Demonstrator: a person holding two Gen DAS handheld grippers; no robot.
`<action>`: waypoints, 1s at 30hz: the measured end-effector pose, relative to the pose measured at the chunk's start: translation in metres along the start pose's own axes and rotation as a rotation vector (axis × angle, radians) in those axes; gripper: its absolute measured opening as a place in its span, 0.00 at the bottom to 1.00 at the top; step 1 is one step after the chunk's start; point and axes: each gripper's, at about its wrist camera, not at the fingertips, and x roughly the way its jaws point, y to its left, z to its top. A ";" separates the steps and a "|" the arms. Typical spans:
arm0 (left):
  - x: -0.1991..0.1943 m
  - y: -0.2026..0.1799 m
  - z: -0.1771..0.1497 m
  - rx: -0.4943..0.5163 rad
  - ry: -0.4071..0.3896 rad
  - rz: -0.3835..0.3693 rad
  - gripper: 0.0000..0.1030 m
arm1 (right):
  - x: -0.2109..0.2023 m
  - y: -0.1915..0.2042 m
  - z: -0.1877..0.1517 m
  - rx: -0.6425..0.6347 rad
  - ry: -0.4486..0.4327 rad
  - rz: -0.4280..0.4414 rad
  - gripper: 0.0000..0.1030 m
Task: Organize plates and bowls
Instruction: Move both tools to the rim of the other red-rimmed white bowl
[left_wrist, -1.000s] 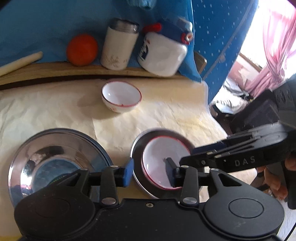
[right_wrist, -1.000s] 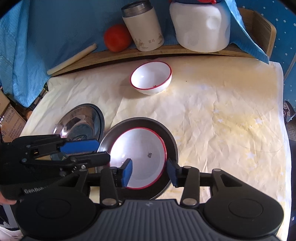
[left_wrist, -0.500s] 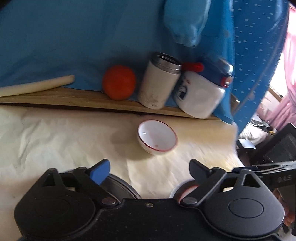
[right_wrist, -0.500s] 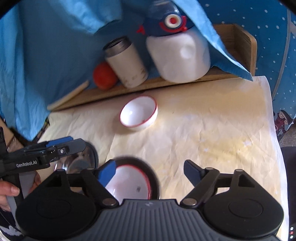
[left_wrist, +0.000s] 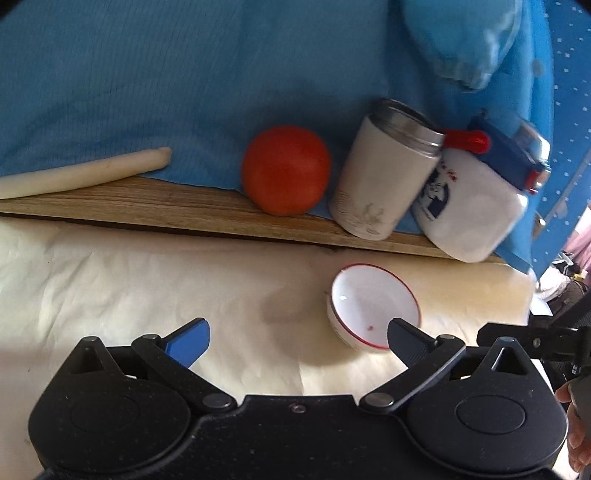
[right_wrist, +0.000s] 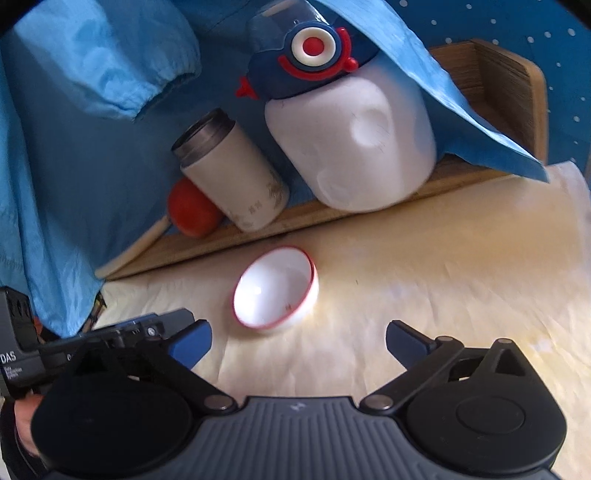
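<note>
A small white bowl with a red rim (left_wrist: 373, 308) sits on the cream paper-covered table; it also shows in the right wrist view (right_wrist: 275, 293). My left gripper (left_wrist: 297, 341) is open and empty, raised, with the bowl just beyond its right finger. My right gripper (right_wrist: 299, 343) is open and empty, with the bowl a little ahead, left of centre. The left gripper shows at the lower left of the right wrist view (right_wrist: 110, 339). The metal plates and the other bowl are out of view below both grippers.
A wooden shelf (left_wrist: 147, 206) runs along the back with a rolling pin (left_wrist: 81, 177), a tomato (left_wrist: 286, 170), a white canister (left_wrist: 384, 184) and a white jug with a blue lid (right_wrist: 351, 140). Blue cloth (left_wrist: 184, 74) hangs behind. The table edge is at the right.
Both grippers have opened wide and tilted up and away from the stacked plate and bowl, which have dropped out of view. The small bowl now lies nearer both grippers.
</note>
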 end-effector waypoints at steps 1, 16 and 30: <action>0.004 0.002 0.002 -0.006 0.000 0.005 0.99 | 0.004 0.000 0.002 0.002 -0.008 0.004 0.99; 0.037 0.009 0.013 -0.023 0.038 0.037 0.99 | 0.054 -0.004 0.009 -0.045 -0.013 -0.006 1.00; 0.052 -0.004 0.017 -0.016 0.055 0.056 0.99 | 0.051 -0.012 0.004 -0.009 -0.030 -0.035 0.98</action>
